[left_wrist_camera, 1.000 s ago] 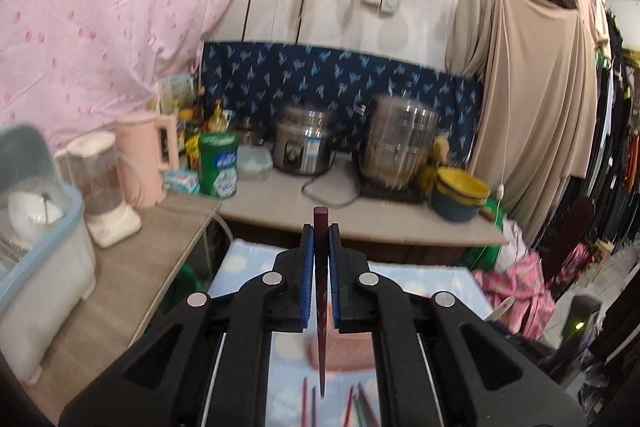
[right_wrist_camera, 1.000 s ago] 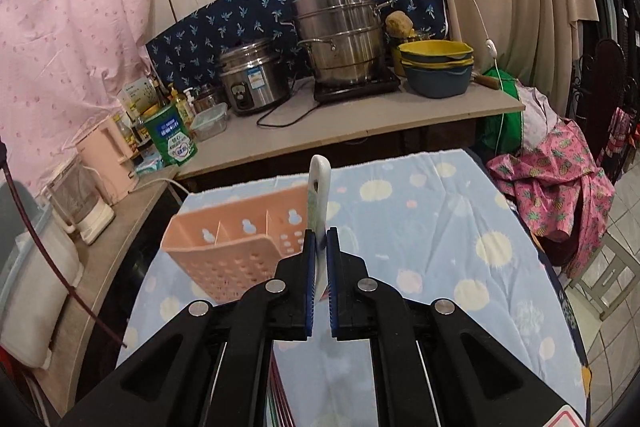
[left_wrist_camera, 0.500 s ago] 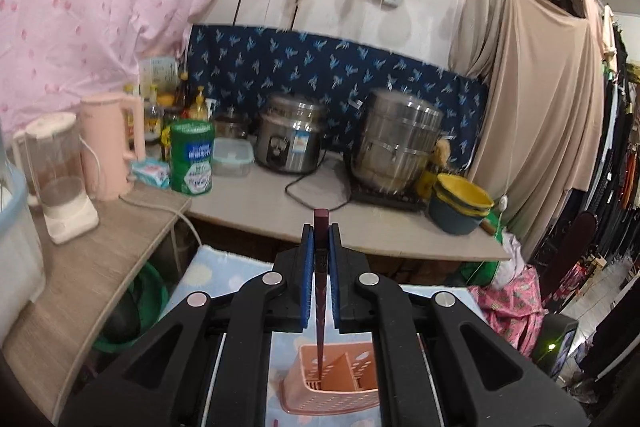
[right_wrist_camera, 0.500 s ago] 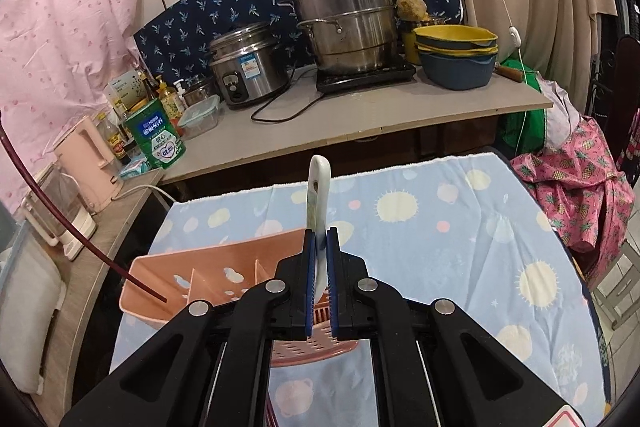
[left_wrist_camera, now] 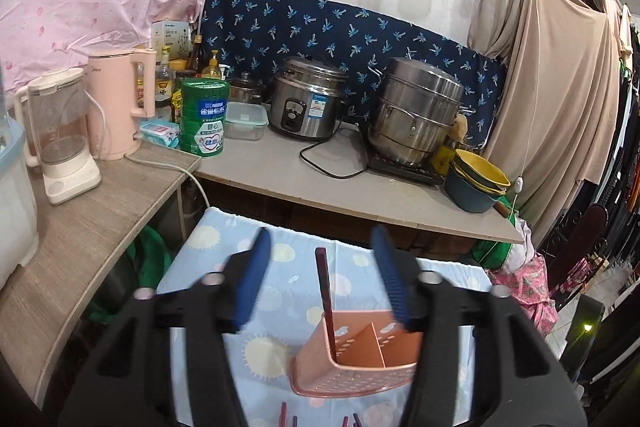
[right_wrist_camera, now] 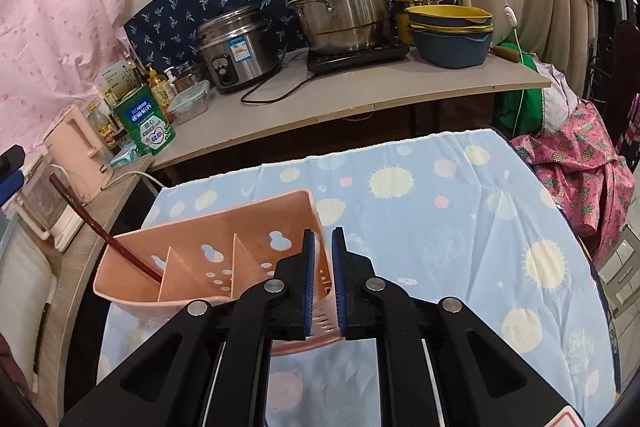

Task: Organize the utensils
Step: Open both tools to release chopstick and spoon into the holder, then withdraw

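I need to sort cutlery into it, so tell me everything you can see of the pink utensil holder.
The pink utensil holder looks like plastic: a long open-topped box with two slanted dividers making three compartments, gourd-shaped cutouts in the wall and small holes near the base. It stands on the blue patterned cloth. A dark red chopstick leans in its left end compartment. The right gripper, jaws opening, sits at its right end.

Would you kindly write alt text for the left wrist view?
The left gripper, jaws opening, frames a dark red chopstick standing free in the left compartment of a pink utensil basket on a blue patterned cloth. Behind, a counter holds a rice cooker and steamer pot.
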Demonstrator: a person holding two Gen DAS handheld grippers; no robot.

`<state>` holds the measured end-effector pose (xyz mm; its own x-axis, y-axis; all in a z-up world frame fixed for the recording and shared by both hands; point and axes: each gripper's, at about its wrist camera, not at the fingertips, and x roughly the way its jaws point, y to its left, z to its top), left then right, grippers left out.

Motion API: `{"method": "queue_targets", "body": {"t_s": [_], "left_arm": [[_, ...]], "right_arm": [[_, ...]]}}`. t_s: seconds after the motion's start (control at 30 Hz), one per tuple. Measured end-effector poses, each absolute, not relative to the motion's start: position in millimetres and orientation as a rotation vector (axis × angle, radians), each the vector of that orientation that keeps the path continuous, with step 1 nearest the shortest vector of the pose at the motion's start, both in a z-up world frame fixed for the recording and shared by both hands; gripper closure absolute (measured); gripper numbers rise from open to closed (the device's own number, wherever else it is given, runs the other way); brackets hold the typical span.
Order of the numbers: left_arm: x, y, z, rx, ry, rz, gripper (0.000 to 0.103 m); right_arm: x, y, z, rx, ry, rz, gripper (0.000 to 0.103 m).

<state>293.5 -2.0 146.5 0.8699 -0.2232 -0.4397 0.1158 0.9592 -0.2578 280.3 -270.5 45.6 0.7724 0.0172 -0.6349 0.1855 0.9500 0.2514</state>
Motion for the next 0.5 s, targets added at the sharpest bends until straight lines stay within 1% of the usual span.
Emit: {"method": "queue_targets", "body": {"t_s": [0.07,0.13,0.17,0.2,0.27,0.5], "left_arm": [[284.9,2.4,146.9,-0.228,0.49,-0.18,0.04],[273.2,8.0,145.1,-0.222,0.505,-0.18,0.04],[264.6,11.8,142.3,-0.222,0.52,-0.184,0.039],[256.4,14.3,139.3,-0.222,0.534,-0.186,0.037],[238.3,19.9,130.2,-0.211,0.565,-0.183,0.035],[173.6,36.8,72.4,-0.173,0.748,-0.176,0.035]], "right_arm": [[268.3,-270.6,52.5,0.317,0.671,-0.085,0.092],[250.8,-271.0,58.3,0.328,0.66,-0.077,0.092],[242.1,-271.7,60.7,0.337,0.658,-0.073,0.09],[230.6,-272.2,61.7,0.349,0.657,-0.067,0.084],[209.1,-271.5,61.9,0.36,0.66,-0.053,0.079],[128.8,-259.9,34.1,0.359,0.747,-0.026,0.079]]}}
